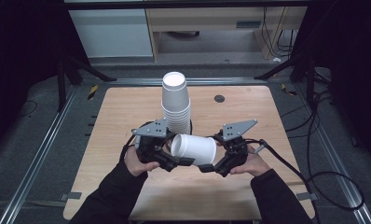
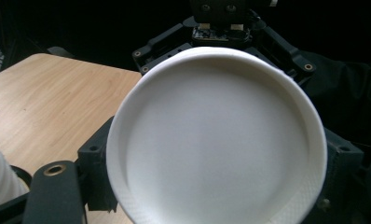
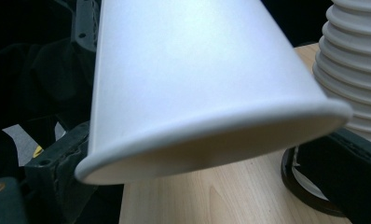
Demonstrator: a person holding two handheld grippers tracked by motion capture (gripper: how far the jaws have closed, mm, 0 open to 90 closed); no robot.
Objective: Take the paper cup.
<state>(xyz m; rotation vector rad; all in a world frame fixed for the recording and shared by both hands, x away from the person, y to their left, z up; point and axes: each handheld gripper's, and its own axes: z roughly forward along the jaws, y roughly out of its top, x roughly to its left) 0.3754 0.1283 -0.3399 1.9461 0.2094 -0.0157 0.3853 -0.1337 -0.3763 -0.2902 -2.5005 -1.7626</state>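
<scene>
The paper cup (image 1: 194,149) lies on its side in the lower middle of the high view, held above the wooden table (image 1: 118,116) between two grippers. At its left, the left gripper (image 1: 174,161) has its black jaws at the cup's closed bottom end, one jaw under the cup wall; whether they press on it I cannot tell. At its right, the right gripper (image 1: 210,167) has its jaws at the cup's open rim, and from above it is not clear whether they clamp the rim.

Just behind the cup, in the middle of the high view, stands an upright stack of white cups (image 1: 175,100).

The left gripper view adds the cup's round recessed bottom (image 2: 216,140), close up and facing the camera, with the right gripper's dark body (image 2: 221,23) behind it at the top.

The right gripper view adds the cup's flared rim (image 3: 211,135) from below, with the ribbed stack (image 3: 356,60) at the right edge and its dark base ring (image 3: 309,186) on the table.
</scene>
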